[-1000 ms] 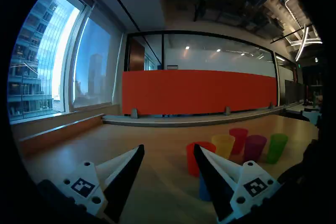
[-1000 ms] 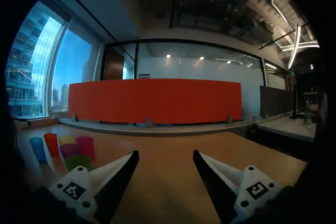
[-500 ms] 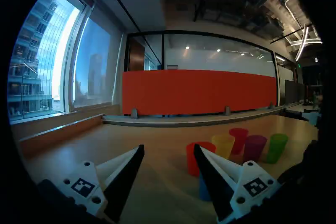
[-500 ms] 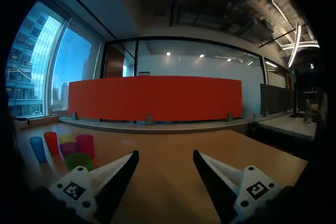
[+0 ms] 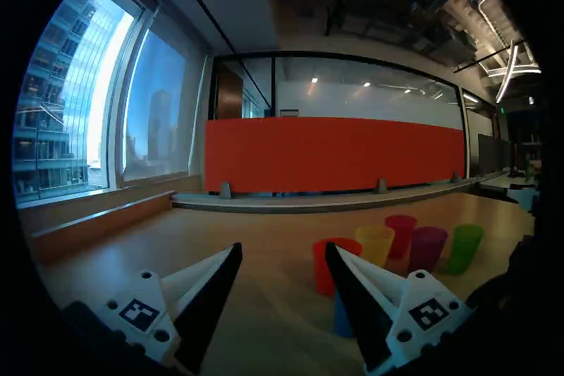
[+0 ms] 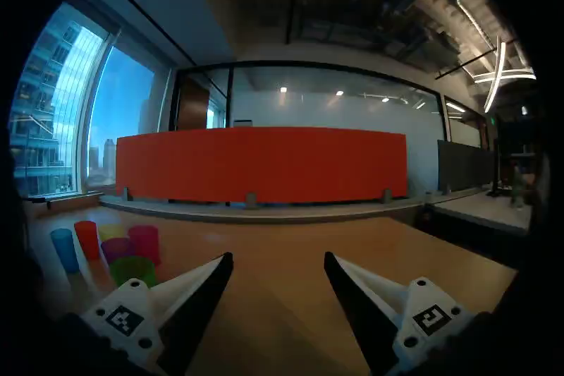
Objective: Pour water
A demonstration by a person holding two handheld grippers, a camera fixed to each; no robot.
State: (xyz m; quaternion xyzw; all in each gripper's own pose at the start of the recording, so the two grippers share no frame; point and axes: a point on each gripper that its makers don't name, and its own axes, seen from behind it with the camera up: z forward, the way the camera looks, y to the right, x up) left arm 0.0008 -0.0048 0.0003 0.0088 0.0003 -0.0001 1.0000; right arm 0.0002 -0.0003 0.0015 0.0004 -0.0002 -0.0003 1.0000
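Observation:
Several coloured plastic cups stand in a cluster on the wooden table (image 5: 275, 235). In the left gripper view I see an orange cup (image 5: 326, 267), a yellow cup (image 5: 375, 244), a red cup (image 5: 401, 233), a purple cup (image 5: 428, 247), a green cup (image 5: 464, 247) and a blue cup (image 5: 342, 316) half hidden behind my right-hand finger. My left gripper (image 5: 282, 298) is open, just short of the cluster. In the right gripper view the cups sit far left: blue cup (image 6: 64, 250), orange cup (image 6: 87, 238), pink cup (image 6: 144, 243), purple cup (image 6: 116, 250), green cup (image 6: 132, 270). My right gripper (image 6: 276, 302) is open over bare table.
An orange partition (image 5: 331, 154) on a low ledge runs along the table's far edge. Tall windows (image 5: 77, 115) line the left side. A second desk (image 6: 486, 210) stands off to the right in the right gripper view.
The left gripper view is unchanged. The right gripper view has tilted slightly, so the partition sits a little higher than a second ago.

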